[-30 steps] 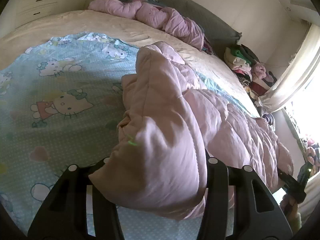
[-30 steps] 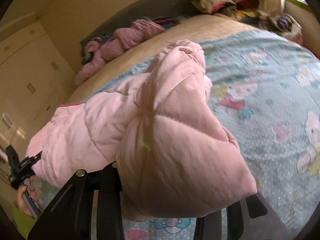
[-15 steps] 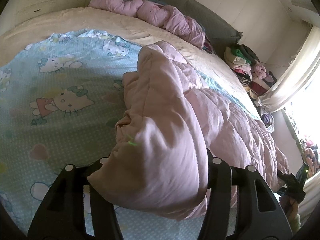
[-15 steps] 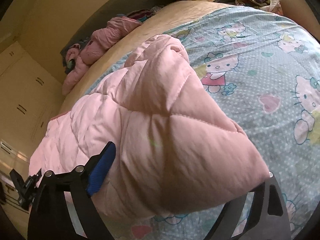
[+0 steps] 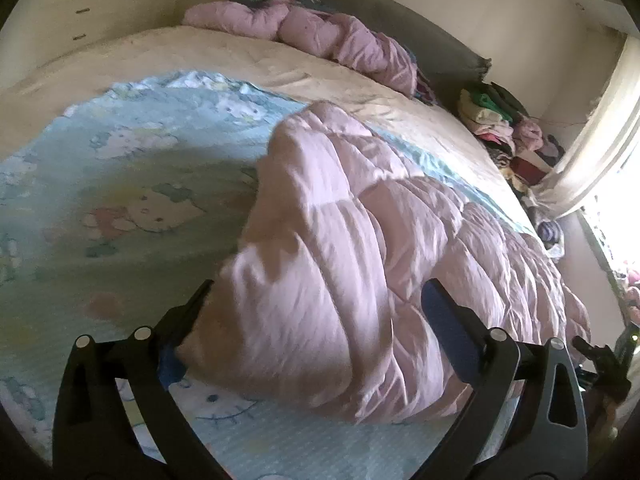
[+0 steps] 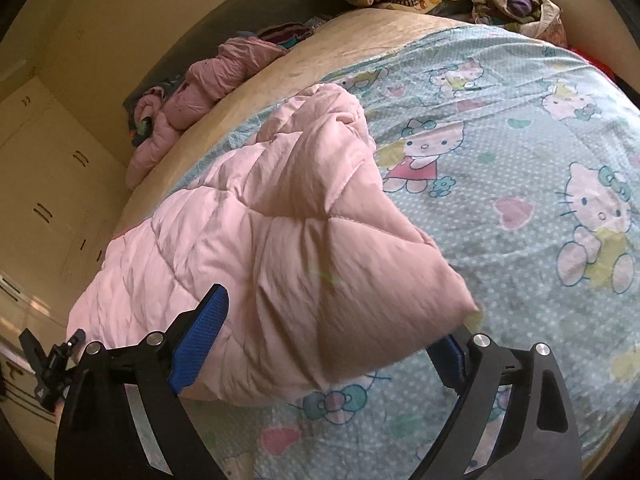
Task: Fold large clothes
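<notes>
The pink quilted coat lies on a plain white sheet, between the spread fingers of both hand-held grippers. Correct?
Not quite: the sheet is not plain white. The right wrist view shows it light blue with a cartoon cat print. The rest holds: the pink quilted coat lies on it, between the spread fingers of the left hand-held gripper and the right hand-held gripper.

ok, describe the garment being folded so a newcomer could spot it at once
On the bed's cartoon-cat sheet lies a pale pink quilted coat, bunched at the near edge. Unlike the darker pink jacket crumpled by the headboard, it lies between the open grippers.
</notes>
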Demonstrator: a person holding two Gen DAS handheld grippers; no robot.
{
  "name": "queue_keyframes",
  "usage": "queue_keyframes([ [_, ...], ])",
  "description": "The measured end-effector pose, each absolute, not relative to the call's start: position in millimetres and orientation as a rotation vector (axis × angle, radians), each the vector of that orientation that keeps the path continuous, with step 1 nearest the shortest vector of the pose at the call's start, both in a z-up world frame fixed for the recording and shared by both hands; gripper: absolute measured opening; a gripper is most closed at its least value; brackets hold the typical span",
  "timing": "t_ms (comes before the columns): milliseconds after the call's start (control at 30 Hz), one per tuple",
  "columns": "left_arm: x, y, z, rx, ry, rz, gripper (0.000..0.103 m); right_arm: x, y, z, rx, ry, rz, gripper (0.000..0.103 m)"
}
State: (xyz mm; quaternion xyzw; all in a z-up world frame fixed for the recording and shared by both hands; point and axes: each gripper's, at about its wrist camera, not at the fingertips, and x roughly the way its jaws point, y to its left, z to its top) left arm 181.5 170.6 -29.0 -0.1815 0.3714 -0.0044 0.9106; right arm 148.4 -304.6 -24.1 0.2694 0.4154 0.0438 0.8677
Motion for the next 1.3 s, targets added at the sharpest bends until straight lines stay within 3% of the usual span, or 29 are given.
queue_keyframes([
  [500, 137, 163, 19, -0.326, 0.648, 0.014, 0.094, 110, -308, 23, 0.389, 0.737, 0.029, 0.091],
  [533, 135, 163, 21, -0.323, 0.644, 0.014, 0.094, 106, -308, 28, 0.386, 0.725, 0.038, 0.099],
  [767, 113, 151, 36, -0.299, 0.613, 0.009, 0.094, 82, -295, 54, 0.341, 0.664, 0.100, 0.099],
  [1300, 43, 102, 26, -0.229, 0.579, -0.031, 0.094, -13, -226, 72, 0.116, 0.499, 0.112, 0.099],
])
